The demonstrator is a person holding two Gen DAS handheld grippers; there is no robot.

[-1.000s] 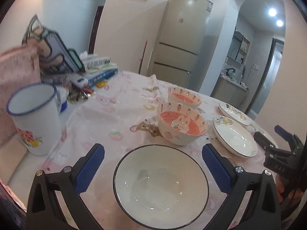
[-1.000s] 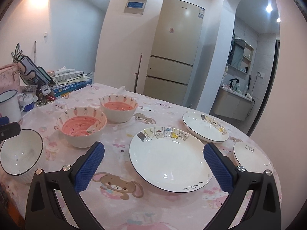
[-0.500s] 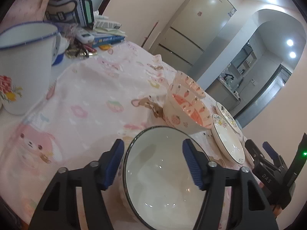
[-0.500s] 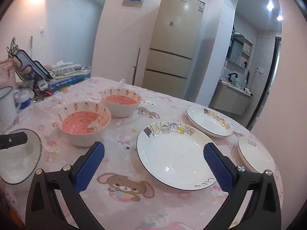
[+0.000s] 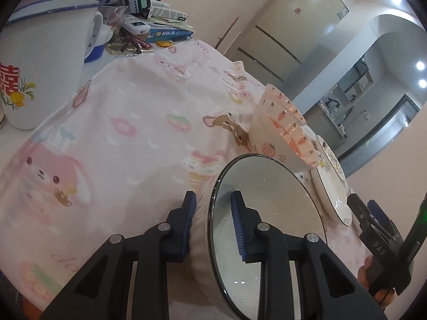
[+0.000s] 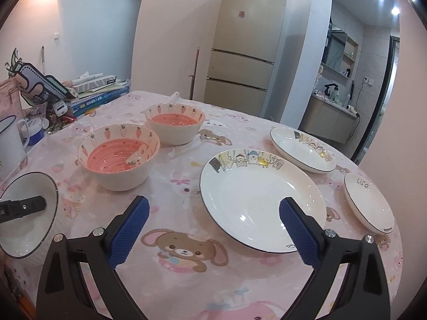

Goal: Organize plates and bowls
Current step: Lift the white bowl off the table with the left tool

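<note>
Pink tablecloth, left gripper pinching white bowl

Two bowls left on the table; three plates right; mug far left

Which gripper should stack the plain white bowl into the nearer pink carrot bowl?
Left. The left gripper is shut on the white bowl's rim, beside the pink carrot bowl. The right gripper hangs open over the large plate.
</note>
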